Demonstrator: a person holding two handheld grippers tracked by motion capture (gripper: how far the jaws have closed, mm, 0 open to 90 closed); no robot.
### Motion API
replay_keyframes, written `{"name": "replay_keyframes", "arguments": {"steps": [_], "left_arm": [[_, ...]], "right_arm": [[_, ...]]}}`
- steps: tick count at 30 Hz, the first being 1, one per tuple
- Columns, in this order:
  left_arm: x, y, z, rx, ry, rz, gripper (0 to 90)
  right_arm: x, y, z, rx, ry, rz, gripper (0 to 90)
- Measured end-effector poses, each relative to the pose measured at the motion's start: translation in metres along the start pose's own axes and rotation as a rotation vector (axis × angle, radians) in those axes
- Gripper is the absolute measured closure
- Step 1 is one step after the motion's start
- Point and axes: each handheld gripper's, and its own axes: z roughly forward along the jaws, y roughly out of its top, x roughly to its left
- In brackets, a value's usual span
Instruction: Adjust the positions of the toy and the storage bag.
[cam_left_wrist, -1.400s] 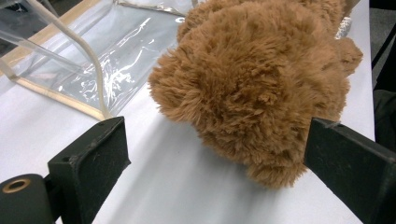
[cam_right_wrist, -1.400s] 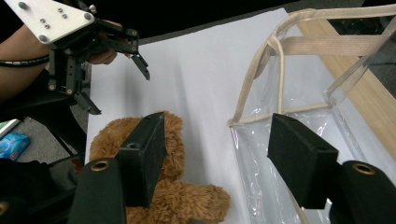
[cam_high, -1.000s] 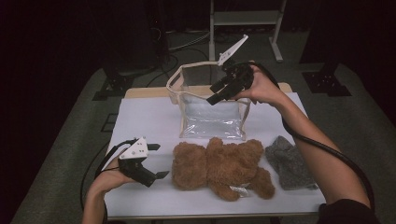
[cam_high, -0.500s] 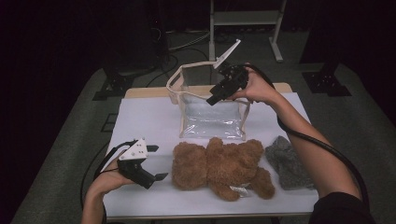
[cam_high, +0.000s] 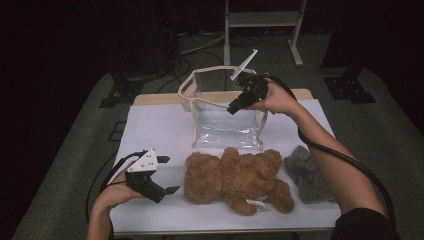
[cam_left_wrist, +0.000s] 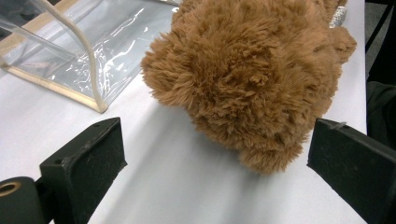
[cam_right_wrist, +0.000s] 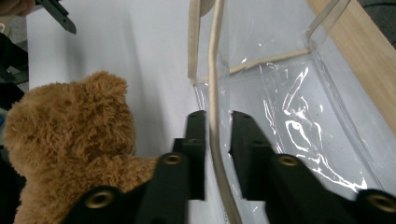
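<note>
Bare white table (cam_high: 155, 125) left of bag (cam_high: 225, 127); teddy bear (cam_high: 235, 177) just in front.

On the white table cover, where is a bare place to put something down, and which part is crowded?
Bare patches: the far left of the white cover, between its edge and the clear bag, and the near strip in front of the teddy bear. Crowded: the near middle and right, where the bear lies close beside the grey cloth, just in front of the bag.

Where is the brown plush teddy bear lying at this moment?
In the high view the brown plush teddy bear lies on the white table, between the clear plastic bag and the near edge.
</note>
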Motion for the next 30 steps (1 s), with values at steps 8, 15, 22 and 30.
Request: {"name": "replay_keyframes", "arguments": {"steps": [8, 15, 22, 30], "left_arm": [[-0.001, 0.000, 0.001, 0.003, -0.005, 0.003, 3.3], [-0.001, 0.000, 0.002, 0.006, -0.009, 0.007, 3.3], [-0.001, 0.000, 0.002, 0.005, -0.012, 0.008, 3.3], [-0.002, 0.000, 0.001, 0.003, -0.014, 0.006, 3.3]], "right_arm": [[0.010, -0.005, 0.000, -0.003, -0.028, -0.022, 86.7], [0.019, -0.010, -0.002, -0.013, -0.015, -0.030, 86.9], [0.031, -0.016, -0.006, -0.014, 0.003, -0.037, 86.9], [0.048, -0.022, -0.009, -0.017, 0.025, -0.054, 87.0]]}}
